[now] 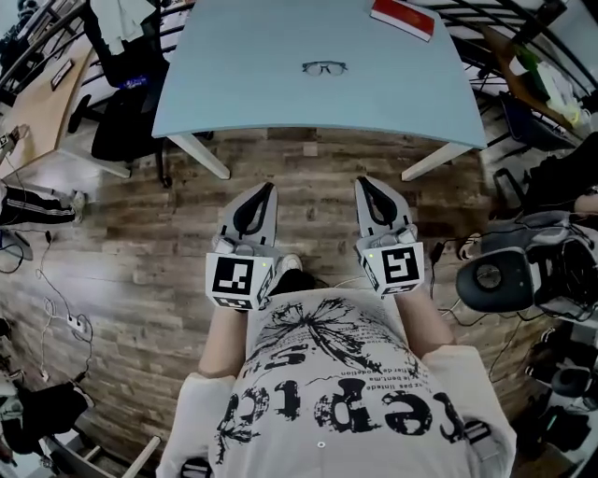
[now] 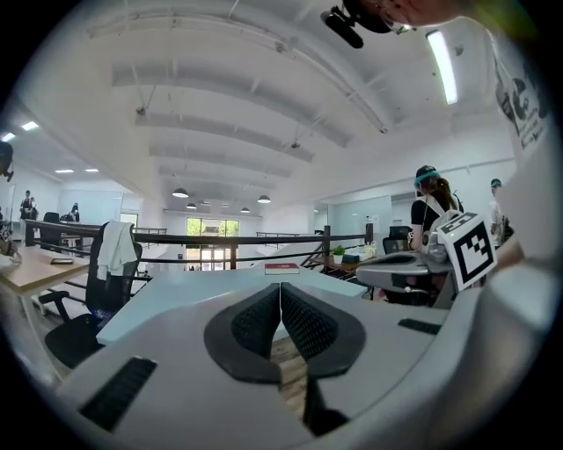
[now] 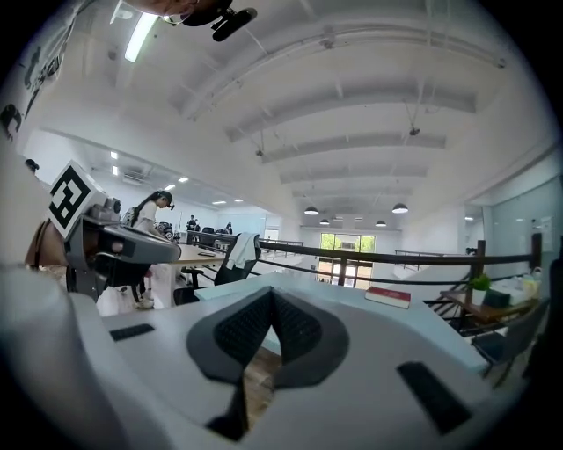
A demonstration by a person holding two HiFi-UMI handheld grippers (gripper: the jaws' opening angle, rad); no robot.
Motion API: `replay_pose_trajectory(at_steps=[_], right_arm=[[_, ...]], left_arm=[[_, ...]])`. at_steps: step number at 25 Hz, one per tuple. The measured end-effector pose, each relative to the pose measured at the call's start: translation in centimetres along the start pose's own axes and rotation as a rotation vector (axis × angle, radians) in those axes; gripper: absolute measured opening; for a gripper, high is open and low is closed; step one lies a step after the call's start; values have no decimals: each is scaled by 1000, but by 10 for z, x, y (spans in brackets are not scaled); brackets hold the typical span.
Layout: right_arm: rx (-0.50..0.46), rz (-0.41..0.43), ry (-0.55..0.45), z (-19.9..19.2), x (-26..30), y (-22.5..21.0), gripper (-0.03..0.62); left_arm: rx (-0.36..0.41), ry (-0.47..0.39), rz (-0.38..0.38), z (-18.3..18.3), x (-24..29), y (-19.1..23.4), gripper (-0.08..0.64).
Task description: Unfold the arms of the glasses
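Observation:
A pair of dark-framed glasses (image 1: 324, 67) lies on the pale blue table (image 1: 234, 93), near its middle. My left gripper (image 1: 269, 189) and right gripper (image 1: 361, 183) hang side by side over the wooden floor, short of the table's near edge and well away from the glasses. Both point toward the table. In the left gripper view the left gripper (image 2: 280, 287) has its black ribbed pads (image 2: 259, 318) touching at the tips, with nothing between them. In the right gripper view the right gripper (image 3: 270, 292) is likewise shut and empty. Neither gripper view shows the glasses.
A red book (image 1: 403, 17) lies at the table's far right; it also shows as the red book (image 2: 281, 268) and red book (image 3: 388, 296). A black office chair (image 1: 131, 103) stands left of the table, another chair (image 1: 495, 275) at my right. Cables (image 1: 56, 308) trail on the floor at left.

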State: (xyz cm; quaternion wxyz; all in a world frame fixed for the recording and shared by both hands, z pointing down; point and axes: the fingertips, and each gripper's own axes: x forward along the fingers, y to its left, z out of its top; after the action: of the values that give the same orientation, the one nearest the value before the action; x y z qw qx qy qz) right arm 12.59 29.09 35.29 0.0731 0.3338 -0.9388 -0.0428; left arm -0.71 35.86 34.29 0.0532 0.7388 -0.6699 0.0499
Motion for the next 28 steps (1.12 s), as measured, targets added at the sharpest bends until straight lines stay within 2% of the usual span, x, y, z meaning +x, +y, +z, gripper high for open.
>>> replay_pose_trajectory(at_steps=[3, 7, 10, 17, 22, 28], right_arm=[[17, -20, -1, 9, 33, 9, 11], [-14, -15, 5, 22, 68, 17, 11], [-36, -19, 27, 22, 88, 13, 11], [-5, -21, 43, 8, 136, -9, 11], [-8, 1, 27, 4, 179, -46, 11], [-17, 46, 23, 2, 238, -125, 11]], left_arm=[[6, 2, -26, 5, 11, 35, 18], [-10, -6, -39, 11, 27, 69, 18], [-14, 1, -40, 11, 39, 83, 18], [-20, 9, -23, 7, 73, 108, 18], [0, 12, 10, 13, 124, 121, 18], [-5, 2, 66, 34, 218, 125, 18]])
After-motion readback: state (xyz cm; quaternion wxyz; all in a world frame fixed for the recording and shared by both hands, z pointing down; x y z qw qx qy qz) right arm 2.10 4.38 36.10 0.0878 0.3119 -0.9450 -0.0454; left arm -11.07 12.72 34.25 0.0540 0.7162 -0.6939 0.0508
